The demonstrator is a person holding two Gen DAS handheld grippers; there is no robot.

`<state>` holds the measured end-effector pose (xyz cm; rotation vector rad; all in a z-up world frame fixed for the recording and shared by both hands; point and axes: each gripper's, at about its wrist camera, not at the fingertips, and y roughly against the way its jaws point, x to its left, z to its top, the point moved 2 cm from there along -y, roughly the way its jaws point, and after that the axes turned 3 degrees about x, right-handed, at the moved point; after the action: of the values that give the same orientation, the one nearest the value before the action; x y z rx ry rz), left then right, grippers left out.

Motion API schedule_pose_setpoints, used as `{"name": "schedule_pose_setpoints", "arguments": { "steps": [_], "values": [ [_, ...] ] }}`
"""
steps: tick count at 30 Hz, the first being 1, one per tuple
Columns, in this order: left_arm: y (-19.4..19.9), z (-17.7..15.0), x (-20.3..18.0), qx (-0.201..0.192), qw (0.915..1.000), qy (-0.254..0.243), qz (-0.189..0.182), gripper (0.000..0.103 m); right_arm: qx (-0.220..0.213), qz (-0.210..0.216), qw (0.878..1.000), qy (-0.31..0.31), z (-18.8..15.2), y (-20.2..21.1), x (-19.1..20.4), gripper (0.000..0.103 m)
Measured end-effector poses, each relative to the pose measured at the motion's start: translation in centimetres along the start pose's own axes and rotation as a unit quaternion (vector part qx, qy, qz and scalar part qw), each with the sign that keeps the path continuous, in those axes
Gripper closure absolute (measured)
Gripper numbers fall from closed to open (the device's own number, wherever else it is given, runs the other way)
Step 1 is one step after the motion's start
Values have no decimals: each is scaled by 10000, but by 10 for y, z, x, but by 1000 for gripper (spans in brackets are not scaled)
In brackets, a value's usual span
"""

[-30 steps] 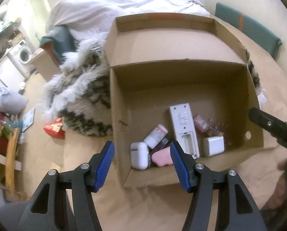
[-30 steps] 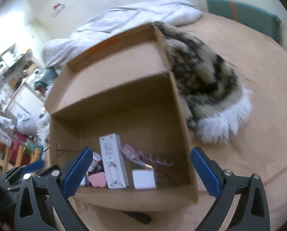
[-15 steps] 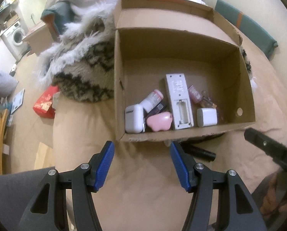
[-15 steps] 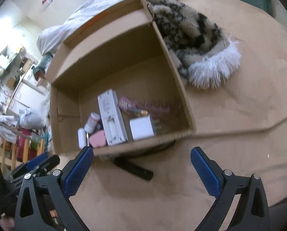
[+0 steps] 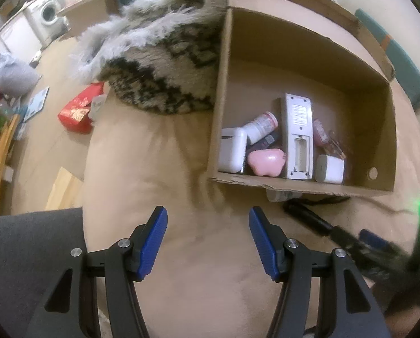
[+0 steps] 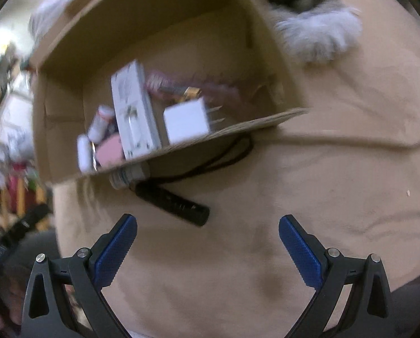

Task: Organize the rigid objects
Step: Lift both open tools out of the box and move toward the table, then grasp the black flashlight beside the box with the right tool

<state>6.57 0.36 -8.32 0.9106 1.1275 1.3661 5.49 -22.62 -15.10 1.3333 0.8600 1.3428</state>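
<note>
Hovering over the tan bedcover (image 5: 198, 253), the left gripper (image 5: 207, 242) has jaws spread, gripping nothing. The right gripper (image 6: 207, 250) gapes wide too, empty. The black stick-shaped device (image 6: 172, 204) lies just outside the cardboard box (image 6: 69, 112), where the white remote (image 5: 297, 136) and pink case (image 5: 266, 162) sit.

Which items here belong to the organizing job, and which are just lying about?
Job:
cardboard box
white remote
white charger
pink case
white earbud case
black device outside the box
small bottle outside the box
left gripper and right gripper, both open

Lying about:
furry blanket
red packet
washing machine
</note>
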Motion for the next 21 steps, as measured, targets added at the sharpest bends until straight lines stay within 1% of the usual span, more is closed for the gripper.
{"name": "schedule_pose_setpoints", "arguments": {
  "steps": [2,5,7,8,10,14,16,18,20,21],
  "values": [
    [1,1,4,7,9999,121,-15,46,26,-204,9997,-120,-1,-10,8,0],
    [3,2,8,36,9996,268,-90,46,-20,-377,9967,-713,-6,-24,16,0],
    [6,3,11,5,9994,342,-105,46,-94,-502,9937,-999,-9,-32,24,0],
    [7,3,12,-17,9993,356,-108,46,-138,-646,9920,-1073,-9,-38,29,0],
    [8,2,13,-54,9993,351,-98,46,-242,-1087,9864,-1207,-11,-47,37,0],
    [9,1,14,-26,9993,348,-149,46,-404,-1669,9775,-1228,-13,-62,49,0],
    [9,1,14,8,9991,373,-219,46,-578,-1742,9751,-1243,-14,-62,53,0],
    [9,1,14,4,9989,380,-259,46,-753,-1642,9757,-1239,-16,-60,50,0],
    [10,1,12,-14,9989,378,-263,46,-885,-1554,9794,-942,-16,-58,49,0],
    [11,1,12,-12,9989,376,-280,46,-945,-1543,9805,-770,-16,-55,48,13]
  ]
}}
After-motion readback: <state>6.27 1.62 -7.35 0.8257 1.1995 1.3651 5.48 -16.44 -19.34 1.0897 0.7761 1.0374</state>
